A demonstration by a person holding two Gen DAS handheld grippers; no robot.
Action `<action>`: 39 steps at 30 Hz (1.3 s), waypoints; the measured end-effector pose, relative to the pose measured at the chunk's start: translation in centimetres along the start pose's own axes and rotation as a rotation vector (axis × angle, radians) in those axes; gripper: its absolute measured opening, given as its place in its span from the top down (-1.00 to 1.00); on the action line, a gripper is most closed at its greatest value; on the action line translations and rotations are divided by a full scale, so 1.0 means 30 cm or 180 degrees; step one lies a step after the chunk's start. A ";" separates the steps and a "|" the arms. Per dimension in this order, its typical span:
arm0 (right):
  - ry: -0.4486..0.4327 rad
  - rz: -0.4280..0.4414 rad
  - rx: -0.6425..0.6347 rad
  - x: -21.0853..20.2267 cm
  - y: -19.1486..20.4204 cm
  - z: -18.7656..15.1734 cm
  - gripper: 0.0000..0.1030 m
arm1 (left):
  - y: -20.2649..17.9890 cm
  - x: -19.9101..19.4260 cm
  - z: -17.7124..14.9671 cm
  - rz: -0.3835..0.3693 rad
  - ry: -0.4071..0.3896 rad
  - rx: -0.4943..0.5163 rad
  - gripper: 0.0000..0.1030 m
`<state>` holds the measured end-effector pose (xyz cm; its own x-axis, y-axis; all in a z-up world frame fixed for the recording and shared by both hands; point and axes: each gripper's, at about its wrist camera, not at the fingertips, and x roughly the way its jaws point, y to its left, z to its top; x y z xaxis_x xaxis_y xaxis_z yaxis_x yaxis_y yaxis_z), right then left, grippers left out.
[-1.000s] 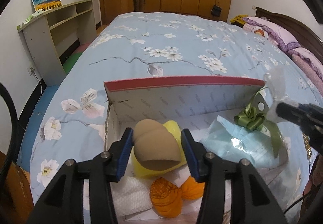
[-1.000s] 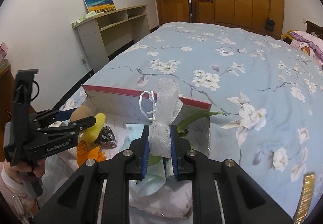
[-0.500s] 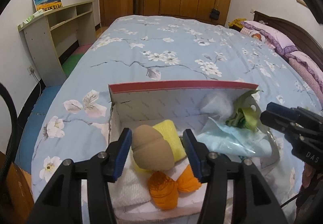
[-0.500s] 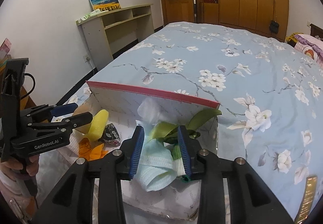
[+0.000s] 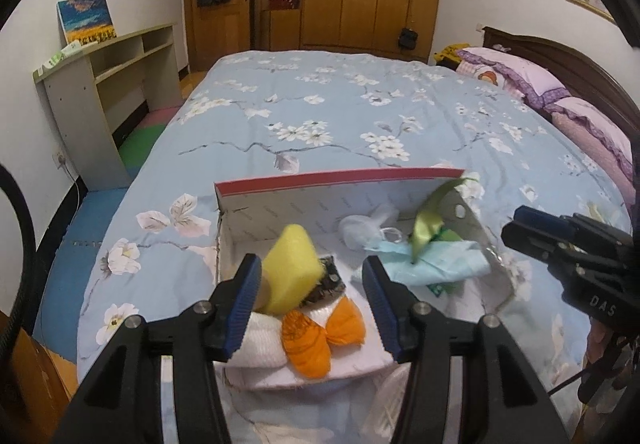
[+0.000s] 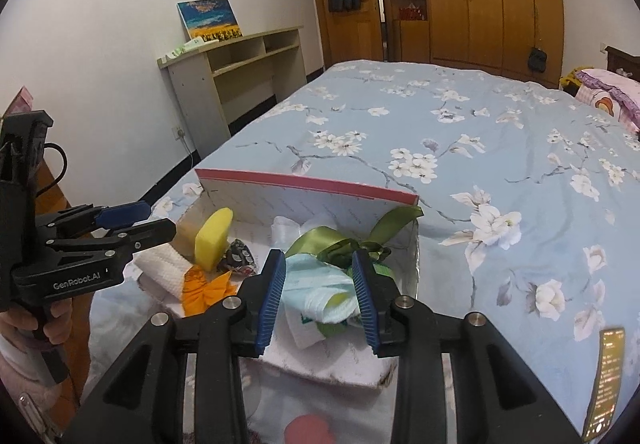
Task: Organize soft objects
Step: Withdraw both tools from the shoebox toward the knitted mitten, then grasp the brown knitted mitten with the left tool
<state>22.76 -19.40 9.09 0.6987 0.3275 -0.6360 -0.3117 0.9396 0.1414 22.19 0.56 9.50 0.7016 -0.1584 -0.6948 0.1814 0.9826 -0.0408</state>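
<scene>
Both tongs now empty and spread, nothing pinched. My right gripper (image 6: 320,294) had the white mesh pouch (image 5: 362,230) clamped a second ago, lifted over the box (image 5: 336,180); the pouch now lies inside at the back wall, next to the green ribbon (image 6: 340,240) and the pale blue mask (image 6: 316,292), and my right blue pads stand apart over that pile without touching it. My left gripper (image 5: 312,302) was spread around the tan sponge a second ago; the sponge now sits low beside the left pad, mostly hidden behind the yellow sponge (image 5: 292,276), which leans against it in the box's left half. Pads clear of both. White towel (image 6: 164,264), orange bow (image 5: 320,336) and a small dark patterned piece (image 6: 239,258) also rest in the box. Both tools have pulled back and up from the box. My read: two drops done, everything soft in view is inside the box on the floral bedspread (image 6: 460,132), nothing loose on the bed that I can see. Task looks near finished, or next item is out of frame.
</scene>
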 end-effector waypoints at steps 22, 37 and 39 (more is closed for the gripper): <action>0.0050 -0.0014 0.0118 -0.177 -0.001 -0.187 0.31 | -0.134 -0.218 -0.252 -0.0322 0.0090 0.0013 -0.08; 0.0105 -0.0009 0.0126 -0.237 0.019 -0.294 0.31 | -0.216 -0.256 -0.410 -0.0500 0.0286 0.0054 -0.08; 0.0112 -0.0009 0.0131 -0.239 0.018 -0.303 0.31 | -0.234 -0.247 -0.427 -0.0533 0.0333 0.0079 -0.08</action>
<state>11.72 -22.15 6.83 0.6764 0.3218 -0.6626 -0.2826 0.9440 0.1701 6.89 -3.92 5.73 0.5849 -0.3073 -0.7507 0.3075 0.9404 -0.1453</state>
